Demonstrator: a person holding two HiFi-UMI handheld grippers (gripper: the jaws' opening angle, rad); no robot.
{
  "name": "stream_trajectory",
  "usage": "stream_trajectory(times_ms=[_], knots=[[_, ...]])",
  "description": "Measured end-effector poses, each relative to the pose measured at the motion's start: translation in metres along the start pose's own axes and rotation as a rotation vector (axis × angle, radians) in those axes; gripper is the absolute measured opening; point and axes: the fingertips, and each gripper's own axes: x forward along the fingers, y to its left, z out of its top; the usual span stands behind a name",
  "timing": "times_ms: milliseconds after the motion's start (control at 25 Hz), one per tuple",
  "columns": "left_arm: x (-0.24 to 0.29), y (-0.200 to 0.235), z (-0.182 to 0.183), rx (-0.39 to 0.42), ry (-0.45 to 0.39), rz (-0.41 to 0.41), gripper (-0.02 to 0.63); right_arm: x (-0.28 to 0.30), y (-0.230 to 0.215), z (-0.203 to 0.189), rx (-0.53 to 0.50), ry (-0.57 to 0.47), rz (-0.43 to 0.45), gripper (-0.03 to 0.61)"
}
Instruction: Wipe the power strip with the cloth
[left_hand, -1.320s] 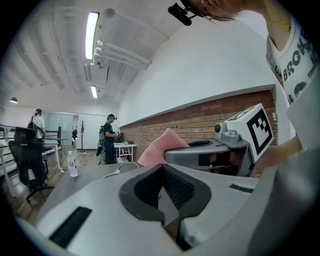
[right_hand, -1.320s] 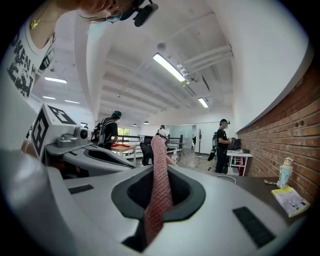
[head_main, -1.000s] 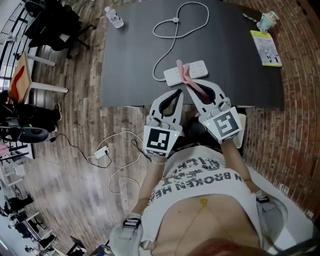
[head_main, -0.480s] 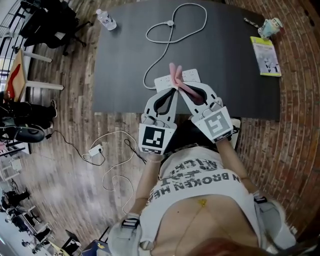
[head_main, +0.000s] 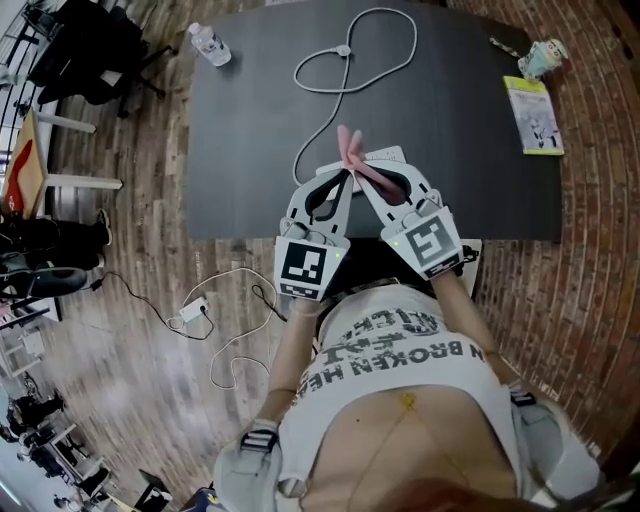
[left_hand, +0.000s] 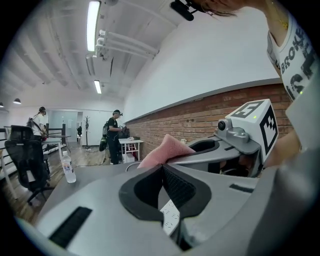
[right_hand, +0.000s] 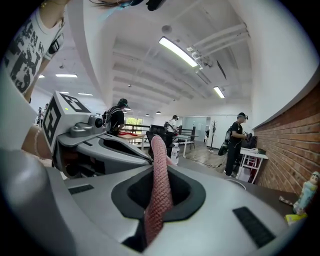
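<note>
A white power strip (head_main: 386, 156) lies near the front edge of the black table (head_main: 240, 150), with most of it hidden under my two grippers. My right gripper (head_main: 358, 180) is shut on a pink cloth (head_main: 349, 150). The cloth's free end sticks out past the tips over the strip. In the right gripper view the cloth (right_hand: 158, 150) runs up between the jaws of the right gripper (right_hand: 161, 172). My left gripper (head_main: 343, 176) is shut with nothing held, its tip right beside the right one. In the left gripper view the left gripper (left_hand: 162, 167) shows the strip (left_hand: 171, 216) just below it.
The strip's white cable (head_main: 345, 50) loops across the far middle of the table. A water bottle (head_main: 208, 43) stands at the far left corner. A booklet (head_main: 540, 115) and a small cup (head_main: 545, 57) are at the far right. A charger with cords (head_main: 195, 310) lies on the floor.
The left gripper's tip has closed in on the right gripper's tip. The cloth, draped across the strip a second ago, now sticks up past the tips.
</note>
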Motion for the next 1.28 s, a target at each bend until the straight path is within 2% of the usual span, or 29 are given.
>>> stream_trajectory(times_ms=[280,560,1000,1280], knots=[[-0.002,0.028,-0.020,0.000,0.014,-0.073,0.008,0.031,0.005,-0.010,0.003,0.032,-0.040,0.017],[-0.010,0.045,-0.053,-0.023,0.056,-0.090,0.008,0.053,0.015,-0.034,0.018,0.085,-0.044,0.017],[-0.010,0.059,-0.105,-0.087,0.158,-0.042,0.008,0.078,0.024,-0.070,0.037,0.166,0.037,0.017],[-0.001,0.061,-0.150,-0.110,0.276,-0.059,0.014,0.091,0.026,-0.099,0.058,0.230,0.081,0.017]])
